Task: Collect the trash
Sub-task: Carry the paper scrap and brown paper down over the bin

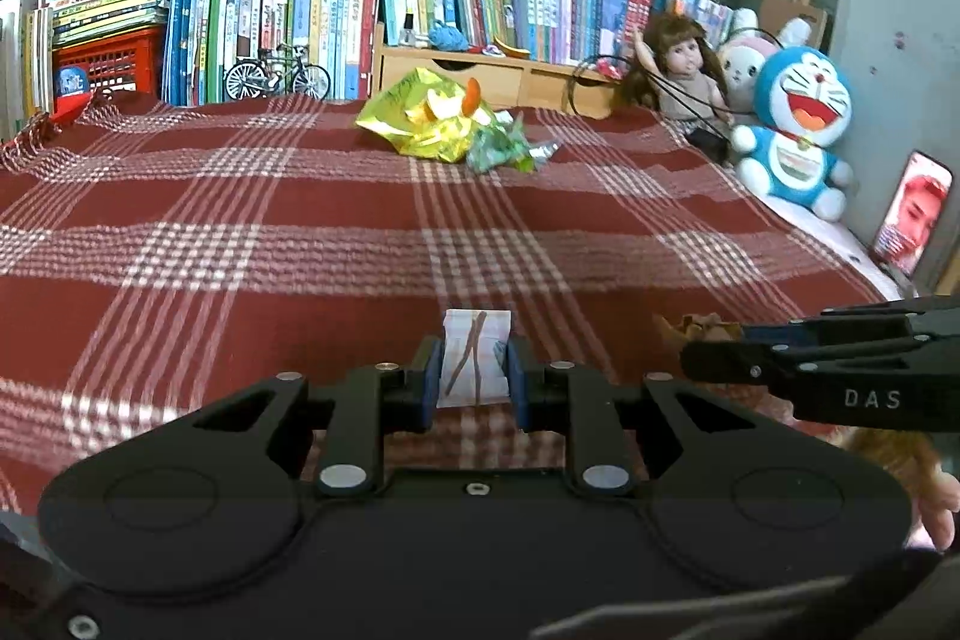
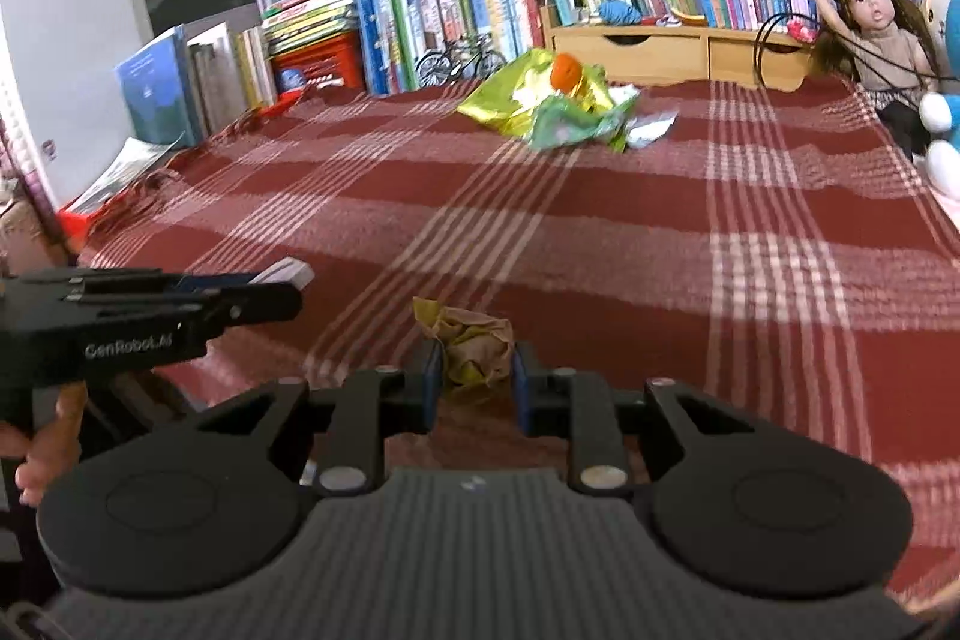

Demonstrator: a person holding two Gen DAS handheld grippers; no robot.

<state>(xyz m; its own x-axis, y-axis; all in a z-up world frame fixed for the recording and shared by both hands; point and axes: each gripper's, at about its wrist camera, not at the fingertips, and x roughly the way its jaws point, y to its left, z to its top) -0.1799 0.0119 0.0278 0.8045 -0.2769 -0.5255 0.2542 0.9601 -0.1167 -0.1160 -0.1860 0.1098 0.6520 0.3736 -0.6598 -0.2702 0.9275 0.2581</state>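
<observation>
The left gripper (image 1: 474, 379) is closed on a white paper scrap (image 1: 475, 358). The right gripper (image 2: 474, 376), beside it, pinches a crumpled brownish wrapper (image 2: 474, 340). Both point forward and somewhat downward.

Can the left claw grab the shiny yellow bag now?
Probably not yet. The left claw is already shut on a white paper scrap, and the yellow bag lies far across the plaid blanket, though nothing blocks the way.
</observation>
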